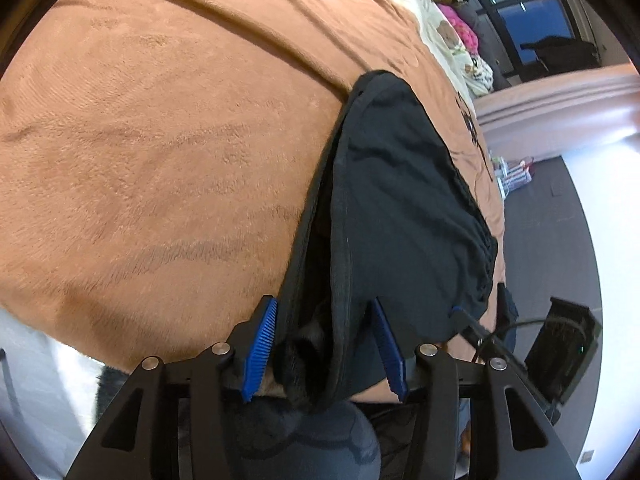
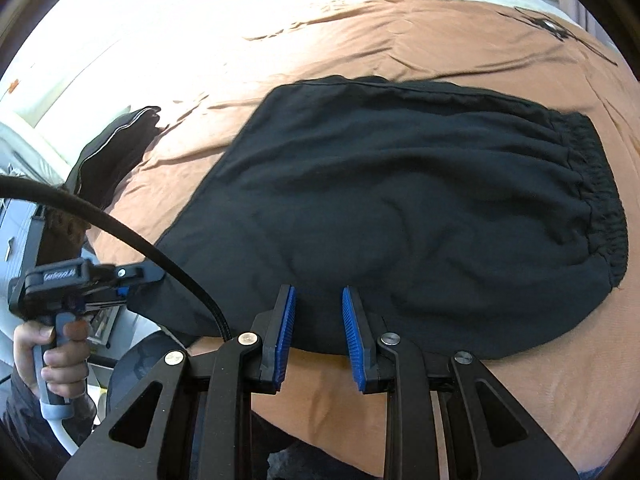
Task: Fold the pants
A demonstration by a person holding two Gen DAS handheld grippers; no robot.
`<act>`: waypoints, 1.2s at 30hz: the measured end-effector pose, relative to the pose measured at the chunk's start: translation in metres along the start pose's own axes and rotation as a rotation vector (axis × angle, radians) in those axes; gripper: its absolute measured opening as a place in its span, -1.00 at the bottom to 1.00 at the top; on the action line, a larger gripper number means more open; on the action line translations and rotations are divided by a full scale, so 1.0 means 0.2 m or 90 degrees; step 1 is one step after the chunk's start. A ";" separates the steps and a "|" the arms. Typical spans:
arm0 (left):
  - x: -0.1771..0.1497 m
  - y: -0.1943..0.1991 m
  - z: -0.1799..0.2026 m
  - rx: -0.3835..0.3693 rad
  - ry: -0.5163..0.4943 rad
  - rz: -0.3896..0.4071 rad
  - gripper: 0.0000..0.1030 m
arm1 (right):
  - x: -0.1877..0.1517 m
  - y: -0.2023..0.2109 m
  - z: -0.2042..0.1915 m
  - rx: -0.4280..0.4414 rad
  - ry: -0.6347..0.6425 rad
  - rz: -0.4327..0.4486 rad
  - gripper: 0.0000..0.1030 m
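The left claw (image 1: 324, 340) stands released, the black pants (image 1: 392, 200) bunched loose between its blue pads. The right claw (image 2: 318, 334) also stands parted and empty, its tips over the pants' near edge. Beyond both, the pants lie spread across the brown blanket (image 2: 400, 28).

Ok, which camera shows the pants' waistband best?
The right wrist view. There the gathered waistband runs in full down the right side of the black pants. The left wrist view shows only a short foreshortened stretch of it at the pants' right edge.
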State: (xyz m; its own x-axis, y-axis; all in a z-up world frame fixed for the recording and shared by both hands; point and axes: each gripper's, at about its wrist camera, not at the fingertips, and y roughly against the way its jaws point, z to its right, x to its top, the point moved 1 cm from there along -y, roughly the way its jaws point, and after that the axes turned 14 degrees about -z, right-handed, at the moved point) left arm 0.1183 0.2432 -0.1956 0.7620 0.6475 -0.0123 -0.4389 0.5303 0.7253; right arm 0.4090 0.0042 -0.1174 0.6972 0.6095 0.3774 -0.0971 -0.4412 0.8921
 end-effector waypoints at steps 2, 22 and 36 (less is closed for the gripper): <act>0.00 0.00 0.00 -0.001 0.007 0.010 -0.01 | 0.01 -0.01 -0.02 -0.005 0.006 0.004 -0.57; -0.07 0.00 0.01 -0.007 0.058 0.073 -0.77 | -0.01 -0.18 -0.15 -0.049 -0.011 -0.005 -0.57; -0.07 -0.02 0.12 0.073 0.041 0.108 -0.82 | 0.21 -0.21 -0.04 -0.060 -0.052 -0.015 -0.57</act>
State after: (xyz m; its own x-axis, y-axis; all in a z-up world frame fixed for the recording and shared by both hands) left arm 0.1206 0.2195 -0.1819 0.6481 0.7579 0.0749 -0.4984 0.3478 0.7941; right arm 0.4362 0.0540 -0.1361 0.7556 0.5612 0.3377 -0.1432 -0.3615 0.9213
